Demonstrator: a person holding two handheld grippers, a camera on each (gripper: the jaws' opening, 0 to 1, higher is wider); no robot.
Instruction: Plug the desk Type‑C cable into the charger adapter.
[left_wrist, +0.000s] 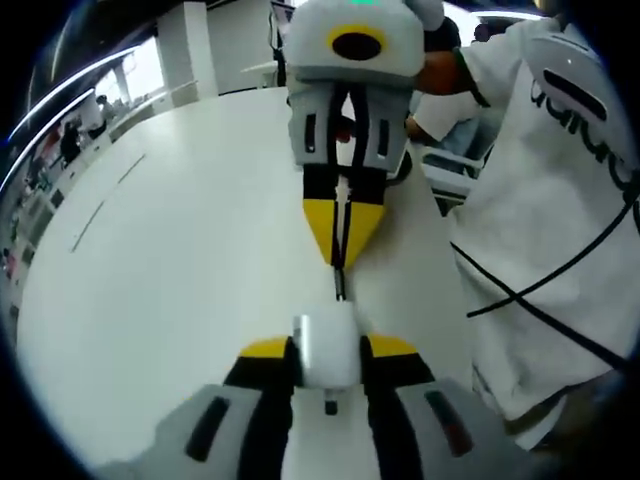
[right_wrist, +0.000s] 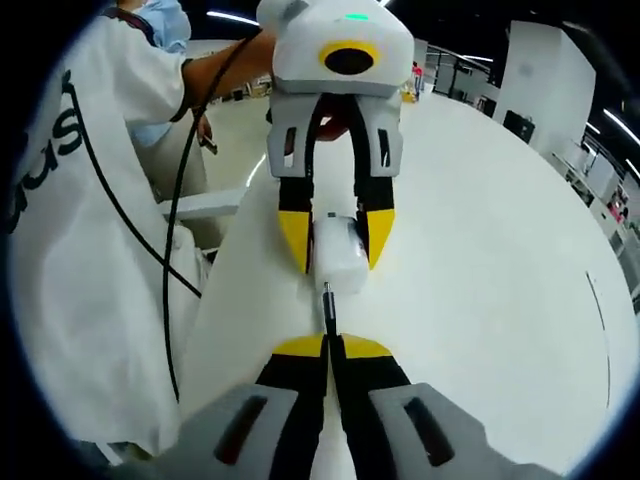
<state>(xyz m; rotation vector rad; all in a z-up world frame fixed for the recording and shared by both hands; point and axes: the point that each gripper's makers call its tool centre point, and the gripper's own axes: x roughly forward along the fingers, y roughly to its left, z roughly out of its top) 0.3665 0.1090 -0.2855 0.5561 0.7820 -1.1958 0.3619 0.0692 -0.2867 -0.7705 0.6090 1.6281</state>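
Note:
My left gripper (left_wrist: 328, 346) is shut on a white charger adapter (left_wrist: 326, 352), held above the white table. Facing it, my right gripper (left_wrist: 340, 258) is shut on the thin dark Type-C plug (left_wrist: 340, 284), whose metal tip reaches the adapter's near face. In the right gripper view, my right gripper (right_wrist: 332, 346) pinches the plug (right_wrist: 328, 314) between yellow tips. The plug points at the adapter (right_wrist: 340, 258), held by the left gripper (right_wrist: 337, 262). Whether the tip sits inside the port is hidden. The cable behind the plug is covered by the jaws.
A round white table (left_wrist: 180, 260) lies below both grippers, with its edge (right_wrist: 215, 290) beside the person. The person in a white T-shirt (left_wrist: 560, 230) stands close by. A black cord (right_wrist: 170, 260) hangs across the shirt. Desks and shelves stand far behind.

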